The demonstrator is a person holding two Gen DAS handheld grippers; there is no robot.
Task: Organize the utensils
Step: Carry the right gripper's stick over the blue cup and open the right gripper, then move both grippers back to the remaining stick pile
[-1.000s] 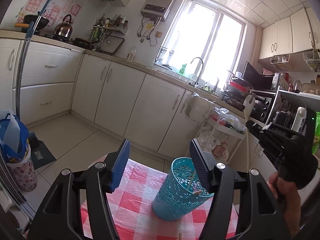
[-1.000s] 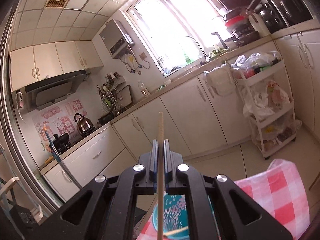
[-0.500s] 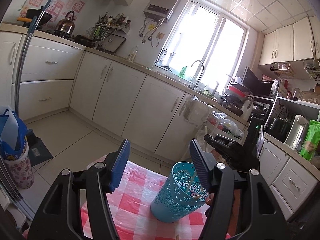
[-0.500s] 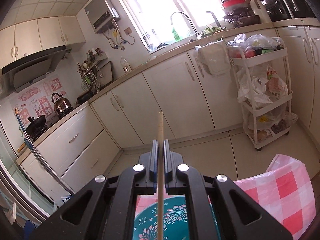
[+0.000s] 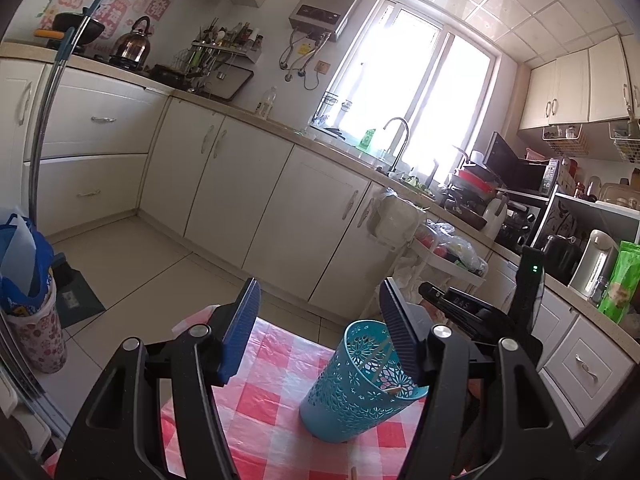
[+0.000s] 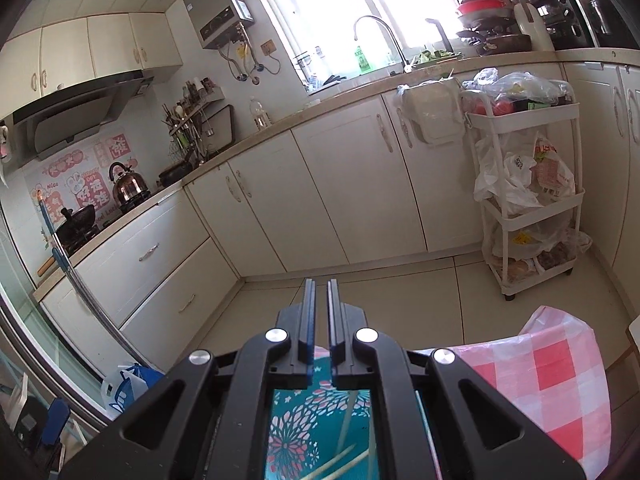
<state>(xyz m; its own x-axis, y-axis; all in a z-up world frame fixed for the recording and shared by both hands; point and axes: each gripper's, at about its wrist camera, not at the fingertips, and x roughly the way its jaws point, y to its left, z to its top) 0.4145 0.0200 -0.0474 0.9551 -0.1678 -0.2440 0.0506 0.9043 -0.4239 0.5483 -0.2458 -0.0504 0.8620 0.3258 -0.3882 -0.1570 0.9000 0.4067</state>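
left gripper (image 5: pixel 316 328): jaws apart, empty, near side of basket (image 5: pixel 356 384); right gripper (image 6: pixel 321 312): above basket, jaws nearly together, empty; chopsticks (image 6: pixel 340 466): inside basket

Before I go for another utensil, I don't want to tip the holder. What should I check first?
1. Right gripper empty: ok. Its jaws stand nearly together with nothing between them.
2. Chopsticks inside the teal holder: ok. The right wrist view looks down on sticks lying inside it.
3. Holder seated on the checked cloth: ok. Its base rests on the cloth.
4. Holder upright: cannot tell. It looks tilted, but that may be the lens.
5. Left gripper clear of the holder: cannot tell. The jaws are open and empty, but the holder's rim sits right by one finger.
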